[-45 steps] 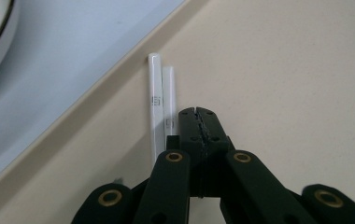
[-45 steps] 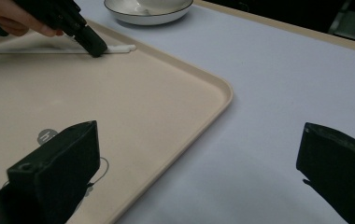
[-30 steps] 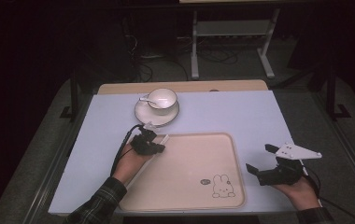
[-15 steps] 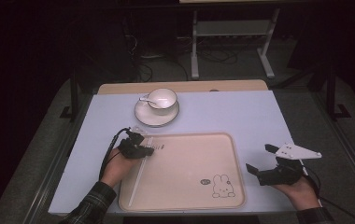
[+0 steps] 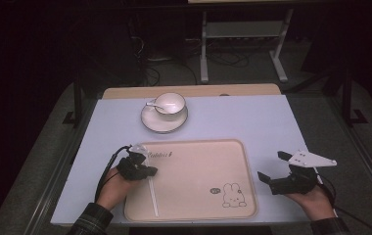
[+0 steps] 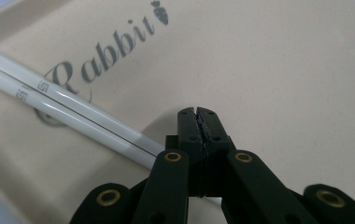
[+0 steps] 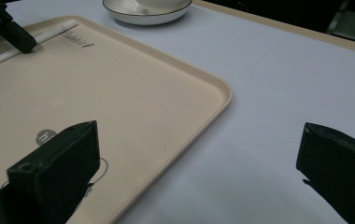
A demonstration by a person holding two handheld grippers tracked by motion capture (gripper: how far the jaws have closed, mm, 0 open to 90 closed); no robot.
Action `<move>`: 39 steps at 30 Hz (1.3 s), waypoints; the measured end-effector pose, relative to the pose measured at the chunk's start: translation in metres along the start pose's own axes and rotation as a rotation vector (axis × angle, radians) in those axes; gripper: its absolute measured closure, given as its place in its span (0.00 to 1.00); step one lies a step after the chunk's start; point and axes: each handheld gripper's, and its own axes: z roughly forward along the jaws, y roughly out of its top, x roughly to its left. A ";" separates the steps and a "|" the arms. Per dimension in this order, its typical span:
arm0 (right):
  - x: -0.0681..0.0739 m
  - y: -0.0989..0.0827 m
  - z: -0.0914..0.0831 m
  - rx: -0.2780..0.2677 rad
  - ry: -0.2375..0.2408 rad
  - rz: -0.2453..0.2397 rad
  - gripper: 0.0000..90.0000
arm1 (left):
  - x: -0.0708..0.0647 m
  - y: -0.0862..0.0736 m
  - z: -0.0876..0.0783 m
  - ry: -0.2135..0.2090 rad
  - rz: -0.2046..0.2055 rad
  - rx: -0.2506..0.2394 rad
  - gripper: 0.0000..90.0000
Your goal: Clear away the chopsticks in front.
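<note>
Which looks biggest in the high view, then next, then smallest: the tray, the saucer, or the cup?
1. The tray looks by far the largest.
2. The saucer comes next.
3. The cup, standing on the saucer, looks smallest.
The saucer and cup sit farther from the camera, but the tray's lead is too clear to doubt.

Beyond the tray's far edge
You have a white cup (image 5: 170,103) with a spoon (image 5: 151,104) on a saucer (image 5: 164,122) (spoon handle pointing left).

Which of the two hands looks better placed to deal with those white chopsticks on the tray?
Probably the left. The left gripper, jaws shut, sits right at the chopsticks on the tray. The right gripper hangs open beyond the tray's far edge.
</note>
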 end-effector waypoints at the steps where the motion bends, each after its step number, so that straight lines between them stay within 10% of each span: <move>1: 0.000 0.000 0.000 -0.001 0.000 -0.003 0.00 | 0.000 -0.002 -0.001 0.003 -0.004 -0.001 0.98; 16: 0.000 0.000 0.000 -0.003 -0.001 -0.003 0.00 | 0.005 -0.007 -0.011 0.027 -0.012 -0.024 0.94; 33: 0.000 0.000 0.000 -0.008 0.003 -0.003 0.00 | 0.025 -0.040 -0.064 0.075 0.000 -0.263 0.19; 39: -0.001 0.000 0.000 -0.009 0.004 -0.002 0.00 | 0.028 -0.051 -0.072 0.083 -0.017 -0.293 0.17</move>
